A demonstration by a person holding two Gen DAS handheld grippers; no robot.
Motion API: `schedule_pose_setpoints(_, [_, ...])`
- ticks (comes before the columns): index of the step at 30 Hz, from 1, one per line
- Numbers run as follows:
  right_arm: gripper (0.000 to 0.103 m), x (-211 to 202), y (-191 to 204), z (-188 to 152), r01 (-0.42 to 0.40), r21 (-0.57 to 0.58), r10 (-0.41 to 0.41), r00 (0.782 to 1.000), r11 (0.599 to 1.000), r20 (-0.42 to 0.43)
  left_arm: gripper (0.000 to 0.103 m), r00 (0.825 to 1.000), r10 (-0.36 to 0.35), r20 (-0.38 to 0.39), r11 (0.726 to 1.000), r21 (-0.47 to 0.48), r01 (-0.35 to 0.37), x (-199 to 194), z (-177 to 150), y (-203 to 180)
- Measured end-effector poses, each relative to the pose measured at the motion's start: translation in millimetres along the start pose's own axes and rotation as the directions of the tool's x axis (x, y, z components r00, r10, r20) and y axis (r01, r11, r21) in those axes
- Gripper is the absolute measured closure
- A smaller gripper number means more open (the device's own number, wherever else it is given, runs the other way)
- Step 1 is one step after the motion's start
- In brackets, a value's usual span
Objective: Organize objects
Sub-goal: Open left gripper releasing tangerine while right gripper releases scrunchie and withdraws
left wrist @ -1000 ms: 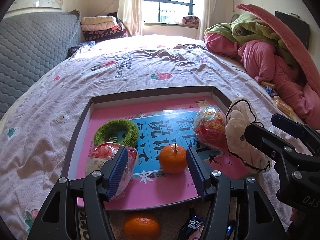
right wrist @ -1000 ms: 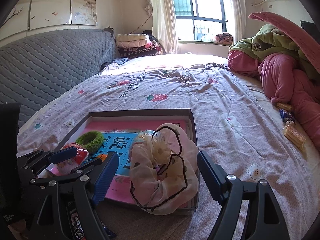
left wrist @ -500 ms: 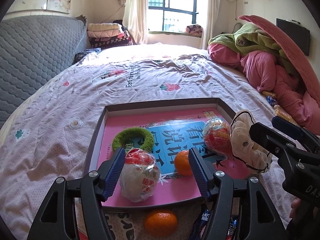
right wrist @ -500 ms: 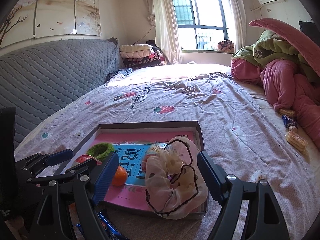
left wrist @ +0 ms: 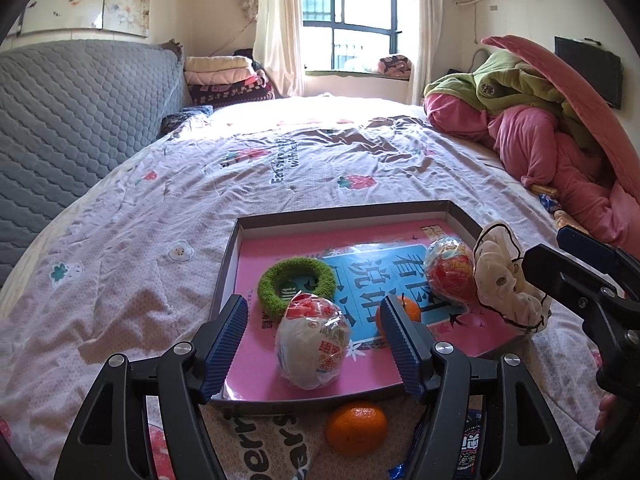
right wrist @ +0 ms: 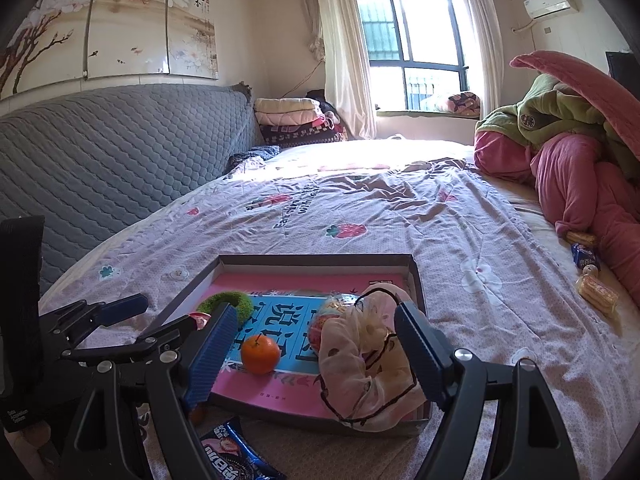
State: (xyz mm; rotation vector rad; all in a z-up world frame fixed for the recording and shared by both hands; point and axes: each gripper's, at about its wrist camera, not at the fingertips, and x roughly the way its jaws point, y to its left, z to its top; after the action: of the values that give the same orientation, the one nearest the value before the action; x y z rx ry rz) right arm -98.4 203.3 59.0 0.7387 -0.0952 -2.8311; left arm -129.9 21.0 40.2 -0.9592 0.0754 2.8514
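**Both grippers back off from the tray**

Pulled back since a second ago, the left gripper [left wrist: 314, 346] now hangs above the tray's near edge with its jaws spread wide and empty; the white wrapped egg [left wrist: 313, 343], earlier hard against its left finger, lies free between the fingers on the pink floor of the tray [left wrist: 344, 212]. At 11 o'clock from the egg sits the green ring [left wrist: 296, 282], and at 2 o'clock a small orange [left wrist: 410, 308] peeks from behind the right finger. Farther toward 2 o'clock lies a red wrapped egg [left wrist: 450, 270], touching the cream scrunchie [left wrist: 508, 284] that drapes over the tray's right rim. Outside the tray, at 6 o'clock, a second orange [left wrist: 356, 428] rests on the bedspread [left wrist: 160, 240].

From the other side, the right gripper [right wrist: 314, 346] is equally wide and carries nothing, framing the scrunchie. A blue snack packet [right wrist: 234, 456] lies at 7 o'clock beneath it.
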Motion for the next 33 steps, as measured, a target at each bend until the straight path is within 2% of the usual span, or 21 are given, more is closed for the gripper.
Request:
schedule_pose_setpoints(6, [0.022, -10, 15, -7, -0.084, -0.045, 0.082, 0.996, 0.995, -0.03, 0.033, 0.999, -0.002, -0.034, 1.0, 0.029, 0.003, -7, -13, 8])
schedule_pose_setpoints(11, [0.022, -14, 31, -20, -0.15, -0.114, 0.14, 0.986, 0.982, -0.092, 0.033, 0.995, -0.035, -0.093, 0.999, 0.031, 0.038, -3, -28, 12])
schedule_pose_setpoints(17, [0.022, -14, 46, -39, -0.172, -0.239, 0.136, 0.978, 0.956, -0.157, 0.033, 0.987, -0.073, -0.146, 0.996, 0.034, 0.078, 1, -40, 11])
schedule_pose_setpoints(24, [0.022, -4, 54, -70, -0.212, -0.322, 0.122, 0.952, 0.923, -0.279, 0.033, 0.971, -0.138, -0.197, 0.99, -0.001, 0.14, 5, -50, 7])
schedule_pose_setpoints(33, [0.022, 11, 57, -87, -0.224, -0.332, 0.107, 0.936, 0.916, -0.336, 0.033, 0.958, -0.15, -0.245, 0.989, -0.02, 0.15, 17, -57, 2])
